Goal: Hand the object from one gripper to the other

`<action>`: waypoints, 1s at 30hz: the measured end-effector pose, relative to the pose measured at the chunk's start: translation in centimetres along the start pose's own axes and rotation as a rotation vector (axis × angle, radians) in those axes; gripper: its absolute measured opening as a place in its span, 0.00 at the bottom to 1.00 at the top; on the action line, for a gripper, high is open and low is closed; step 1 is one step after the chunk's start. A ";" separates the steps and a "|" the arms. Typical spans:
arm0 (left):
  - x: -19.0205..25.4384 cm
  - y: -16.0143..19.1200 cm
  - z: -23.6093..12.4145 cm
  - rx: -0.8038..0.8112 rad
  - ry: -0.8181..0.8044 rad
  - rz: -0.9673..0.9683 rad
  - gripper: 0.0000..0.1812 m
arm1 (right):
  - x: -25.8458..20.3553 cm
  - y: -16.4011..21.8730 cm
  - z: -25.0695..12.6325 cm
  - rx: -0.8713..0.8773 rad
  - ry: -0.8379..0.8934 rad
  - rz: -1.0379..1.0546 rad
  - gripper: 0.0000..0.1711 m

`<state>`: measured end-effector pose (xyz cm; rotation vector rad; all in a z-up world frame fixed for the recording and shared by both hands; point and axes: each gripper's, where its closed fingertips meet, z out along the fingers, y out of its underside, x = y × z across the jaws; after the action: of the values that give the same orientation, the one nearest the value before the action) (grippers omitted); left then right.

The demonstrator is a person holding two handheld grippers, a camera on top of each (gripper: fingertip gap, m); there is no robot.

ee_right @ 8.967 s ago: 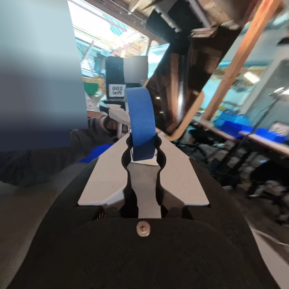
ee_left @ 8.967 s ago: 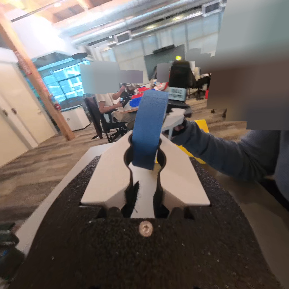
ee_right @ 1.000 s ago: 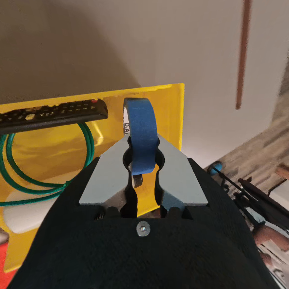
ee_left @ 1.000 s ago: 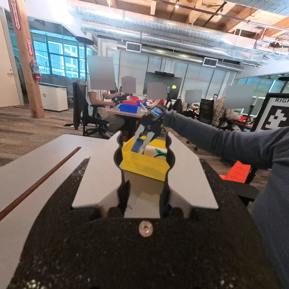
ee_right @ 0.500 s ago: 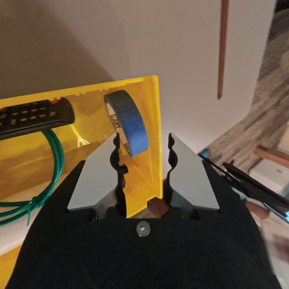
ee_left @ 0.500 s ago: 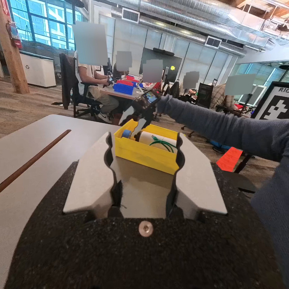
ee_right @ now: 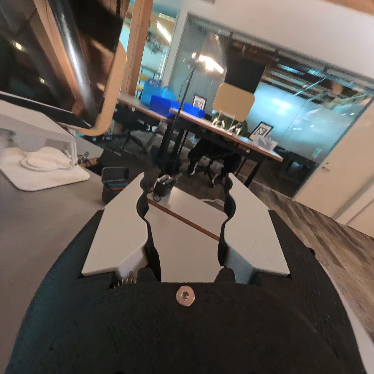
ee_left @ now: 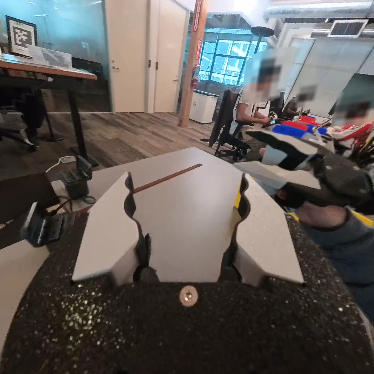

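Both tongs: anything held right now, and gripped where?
Nothing held. Left tongs are wide open with only the grey table between the fingers. Right tongs are open and empty too.

Open-plan office, desks (ee_right: 222, 129), glass partitions (ee_left: 60, 30), seated person (ee_left: 242, 113), probably workshop-like.

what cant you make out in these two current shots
- Blue tape roll: in neither view; both grippers, left and right, are open and empty.
- Yellow bin: left wrist view, only slivers show past the left gripper's finger and the person's hand.
- Right wrist view: background is motion-blurred.
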<state>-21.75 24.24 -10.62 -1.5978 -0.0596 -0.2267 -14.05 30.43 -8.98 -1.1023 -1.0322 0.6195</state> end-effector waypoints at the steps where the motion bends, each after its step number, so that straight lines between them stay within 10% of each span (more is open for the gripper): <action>1: -0.1 0.4 -1.1 -0.021 -0.020 0.004 0.56 | -1.2 0.9 0.8 0.045 0.011 0.013 0.43; 7: -4.4 -2.4 -12.7 -0.076 -0.358 0.122 0.43 | -8.4 5.3 3.2 0.304 0.008 -0.037 0.34; 12: -11.6 1.0 -22.8 -0.352 -0.676 0.125 0.07 | -10.6 7.7 4.4 0.283 -0.030 -0.050 0.34; 19: -18.8 13.0 -26.0 -0.706 -0.713 -0.239 0.12 | -11.1 9.2 4.5 0.238 -0.060 -0.052 0.33; 30: -20.3 20.8 -27.7 -1.002 -0.700 -0.541 0.20 | -11.0 9.7 4.6 0.228 -0.083 -0.017 0.29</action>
<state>-40.87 -2.11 -34.09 -2.5724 -1.0681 -0.0948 -22.13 26.69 -21.52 -0.8737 -1.0132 0.7550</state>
